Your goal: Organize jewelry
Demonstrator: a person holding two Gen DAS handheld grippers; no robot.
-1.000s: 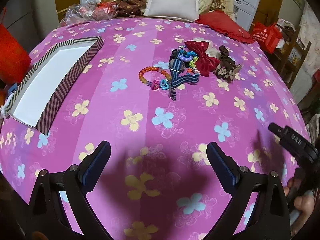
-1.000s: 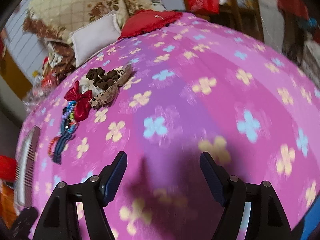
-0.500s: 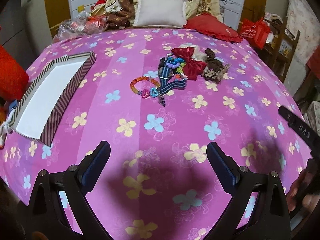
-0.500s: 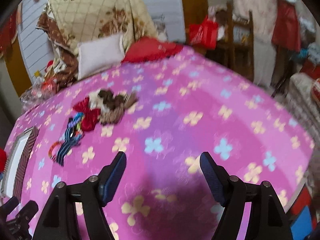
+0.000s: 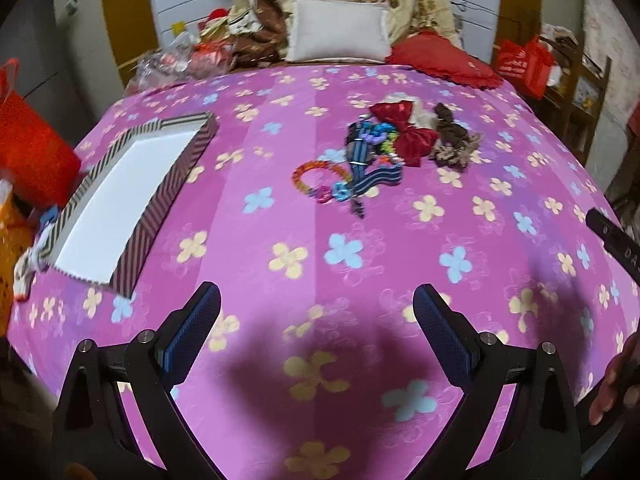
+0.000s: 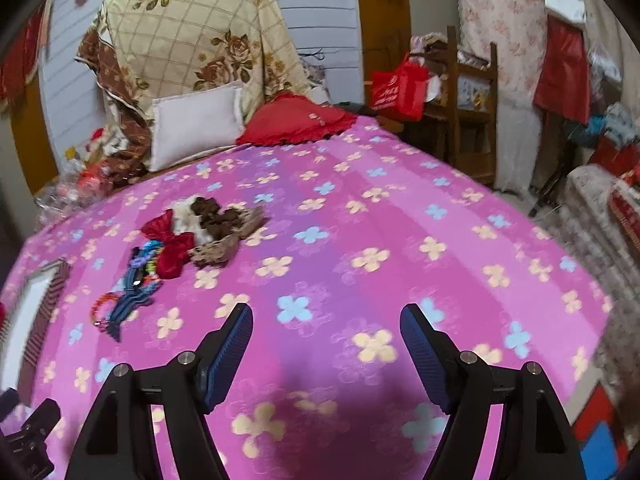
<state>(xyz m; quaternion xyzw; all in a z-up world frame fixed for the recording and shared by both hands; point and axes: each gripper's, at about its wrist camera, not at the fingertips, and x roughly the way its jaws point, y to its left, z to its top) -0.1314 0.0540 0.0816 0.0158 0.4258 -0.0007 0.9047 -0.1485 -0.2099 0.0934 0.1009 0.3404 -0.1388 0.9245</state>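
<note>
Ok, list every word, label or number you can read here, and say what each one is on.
"DA": white letters on the black right hand-held gripper, cut off by the left wrist picture's edge.
White print on the red bag beside the wooden shelf: too blurred to read.
Small tag on the red cushion: too small to read.
Nothing else legible.

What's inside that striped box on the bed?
The striped box shows only a plain white bottom; no jewelry is in it. The near wall hides a thin strip along that edge.
</note>
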